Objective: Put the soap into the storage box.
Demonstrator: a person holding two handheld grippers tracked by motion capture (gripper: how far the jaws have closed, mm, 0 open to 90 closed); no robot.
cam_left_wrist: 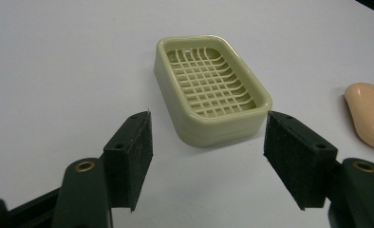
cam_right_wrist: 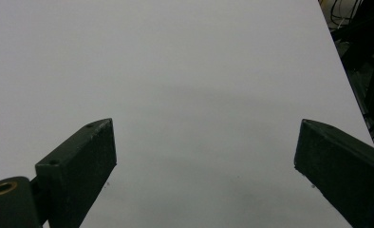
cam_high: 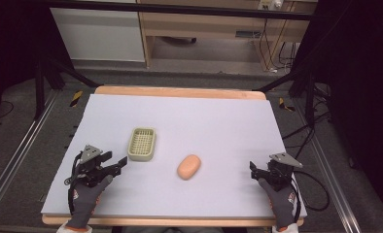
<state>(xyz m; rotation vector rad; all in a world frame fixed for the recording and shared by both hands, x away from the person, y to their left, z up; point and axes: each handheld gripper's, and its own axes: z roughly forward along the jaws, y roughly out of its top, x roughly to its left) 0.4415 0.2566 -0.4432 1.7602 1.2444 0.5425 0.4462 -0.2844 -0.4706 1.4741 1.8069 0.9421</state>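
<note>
I count two things on the bench, and two tools working over it. One pale green soap dish sits left of centre, flat on its base, its gridded inside bare. One peach bar of soap lies just right of it and a little nearer to me, apart from the dish, not touching it.

My left tool is near the bench's near left corner, held in a grey-gloved hand, tips pointing at the dish's near end. From the left gripper view, the left tool has its jaws spread wide, one black pad on each side, gripping nothing. The dish lies right ahead between the line of the two pads, just beyond them, with a gap of bare bench in between. The soap peeks in at the right edge of that view, off to the side of the dish.

My right tool is over by the near right side, in the other gloved hand, well apart from the soap. In the right gripper view, the right tool is spread wide too, holding nothing, with plain bench surface ahead of it.
</note>
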